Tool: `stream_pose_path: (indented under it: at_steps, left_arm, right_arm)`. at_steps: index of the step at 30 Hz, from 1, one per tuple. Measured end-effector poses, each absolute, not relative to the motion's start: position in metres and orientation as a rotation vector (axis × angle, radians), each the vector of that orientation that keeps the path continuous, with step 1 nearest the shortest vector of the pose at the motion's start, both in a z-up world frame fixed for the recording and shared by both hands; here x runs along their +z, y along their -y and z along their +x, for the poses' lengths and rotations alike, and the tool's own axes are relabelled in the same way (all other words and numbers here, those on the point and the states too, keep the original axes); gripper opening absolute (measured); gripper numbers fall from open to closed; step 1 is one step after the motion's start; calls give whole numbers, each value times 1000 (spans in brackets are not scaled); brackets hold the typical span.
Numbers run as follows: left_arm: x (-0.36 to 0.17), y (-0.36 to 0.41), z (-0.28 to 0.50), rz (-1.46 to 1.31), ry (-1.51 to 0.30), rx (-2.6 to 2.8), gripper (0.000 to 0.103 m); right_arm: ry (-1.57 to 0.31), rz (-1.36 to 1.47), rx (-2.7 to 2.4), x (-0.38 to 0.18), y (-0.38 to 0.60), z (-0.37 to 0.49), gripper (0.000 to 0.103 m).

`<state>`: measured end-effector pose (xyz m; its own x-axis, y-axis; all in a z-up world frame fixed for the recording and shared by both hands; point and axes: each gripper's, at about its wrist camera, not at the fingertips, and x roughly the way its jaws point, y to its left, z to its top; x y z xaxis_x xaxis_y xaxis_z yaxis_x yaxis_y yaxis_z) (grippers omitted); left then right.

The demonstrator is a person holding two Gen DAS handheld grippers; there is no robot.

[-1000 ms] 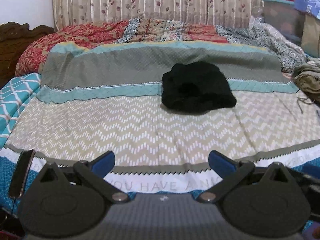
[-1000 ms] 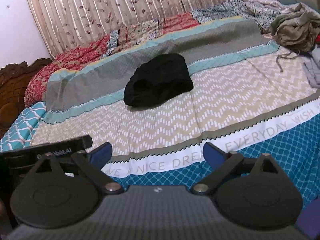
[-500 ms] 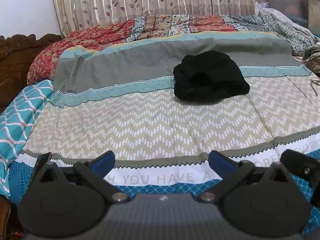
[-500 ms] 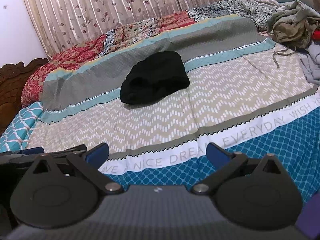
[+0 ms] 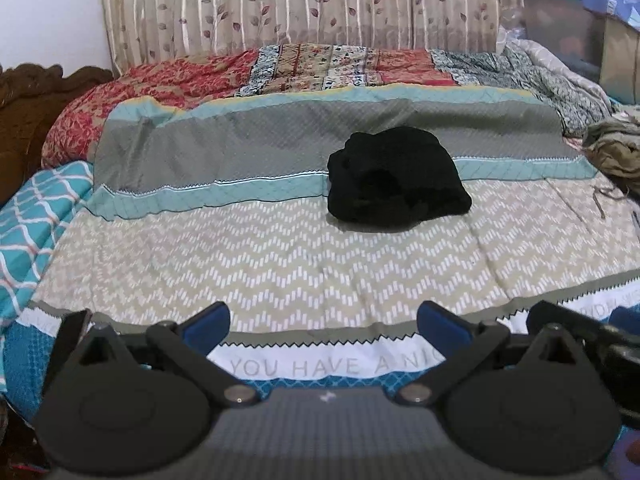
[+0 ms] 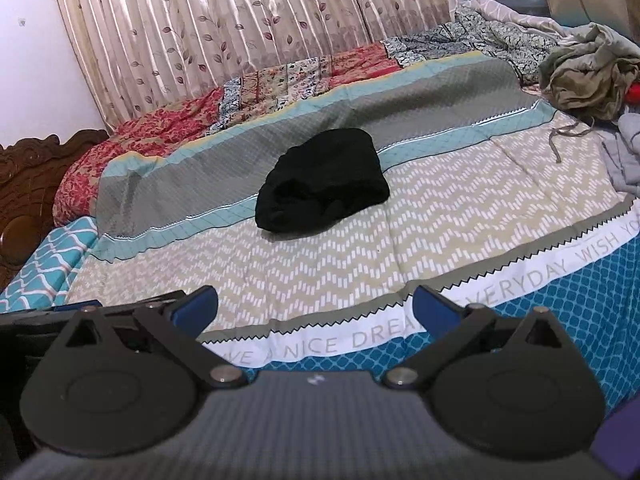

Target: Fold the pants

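The black pants (image 5: 394, 178) lie in a compact folded bundle on the patterned bedspread (image 5: 280, 264), near the middle of the bed; they also show in the right wrist view (image 6: 322, 182). My left gripper (image 5: 323, 322) is open and empty, held above the near edge of the bed, well short of the pants. My right gripper (image 6: 316, 308) is open and empty too, to the right of the left one, which shows at the left edge of the right wrist view (image 6: 52, 312).
A heap of olive and grey clothes (image 6: 592, 76) lies at the bed's right side. A red patterned quilt (image 5: 168, 92) and curtains (image 5: 300, 4) stand behind. A carved wooden headboard (image 6: 28, 184) is at the left. Storage boxes (image 5: 576, 28) stand at the far right.
Both grippers have shifted slightly at the near edge of the bed, and the views have wobbled. The pants have not moved. Both grippers stay open.
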<state>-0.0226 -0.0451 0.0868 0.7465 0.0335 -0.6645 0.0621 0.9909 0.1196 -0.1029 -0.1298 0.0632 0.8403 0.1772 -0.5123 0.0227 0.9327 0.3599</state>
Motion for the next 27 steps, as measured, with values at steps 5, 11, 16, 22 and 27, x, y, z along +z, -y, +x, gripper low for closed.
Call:
stream_pose_path:
  at_steps: [5, 11, 16, 22, 27]
  left_arm:
    - [88, 51, -26, 168, -731, -22, 103]
    - [90, 48, -27, 170, -725, -20, 103]
    - [90, 45, -28, 176, -716, -3, 103]
    - [85, 43, -25, 190, -742, 11, 103]
    - [75, 42, -22, 192, -794, 12, 103]
  right_arm:
    - [-554, 366, 79, 69, 132, -106, 103]
    - [-550, 366, 71, 69, 135, -108, 103]
    - [-568, 377, 70, 65, 135, -106, 103]
    - [-572, 381, 75, 65, 133, -106, 103]
    - [-586, 393, 73, 63, 133, -106, 103]
